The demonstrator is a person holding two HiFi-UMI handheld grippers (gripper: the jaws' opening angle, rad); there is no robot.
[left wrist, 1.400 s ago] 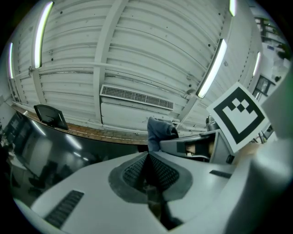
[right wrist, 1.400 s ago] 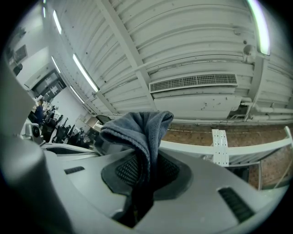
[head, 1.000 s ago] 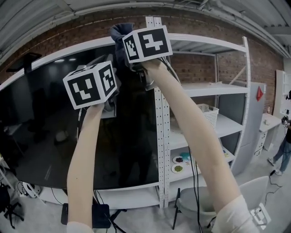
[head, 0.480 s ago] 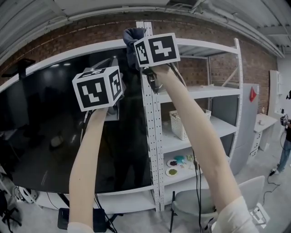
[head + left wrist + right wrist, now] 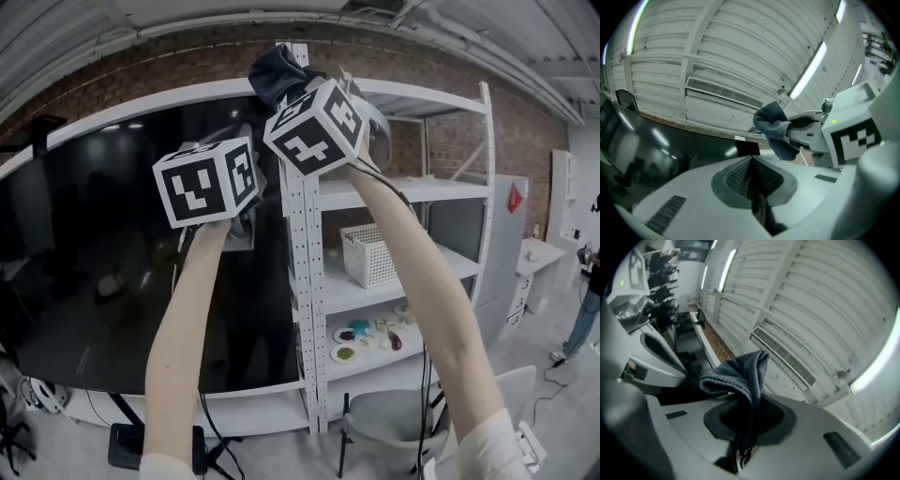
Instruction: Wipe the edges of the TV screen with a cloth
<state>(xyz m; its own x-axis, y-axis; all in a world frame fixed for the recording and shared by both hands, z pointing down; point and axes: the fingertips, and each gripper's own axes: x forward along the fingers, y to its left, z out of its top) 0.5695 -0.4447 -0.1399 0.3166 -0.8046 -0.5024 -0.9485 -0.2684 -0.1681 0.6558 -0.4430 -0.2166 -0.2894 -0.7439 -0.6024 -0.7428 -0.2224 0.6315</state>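
Because its jaws are pressed together on a fold of the dark cloth (image 5: 740, 376), the right gripper (image 5: 746, 427) has a firm pinch, and the free part of the cloth flops over above the jaw tips. In the head view this cloth (image 5: 278, 73) is raised high, at the upper right corner of the TV (image 5: 94, 244), where the white frame (image 5: 141, 106) meets the post (image 5: 298, 234) of the shelf (image 5: 412, 187); I cannot tell if the cloth really touches the frame there. The left gripper (image 5: 752, 180) has its jaws closed with nothing between them, and it hangs a little lower, in front of the dark screen near the same corner, so it takes no part in the wiping. I judge that the step in hand is the wiping of the top edge at its right end, or the turn around the corner. The next move calls for pressing the loose part of the cloth flat on the frame and drawing it down the right edge, beside the post, with light and even pressure, without catching the cloth on the post.
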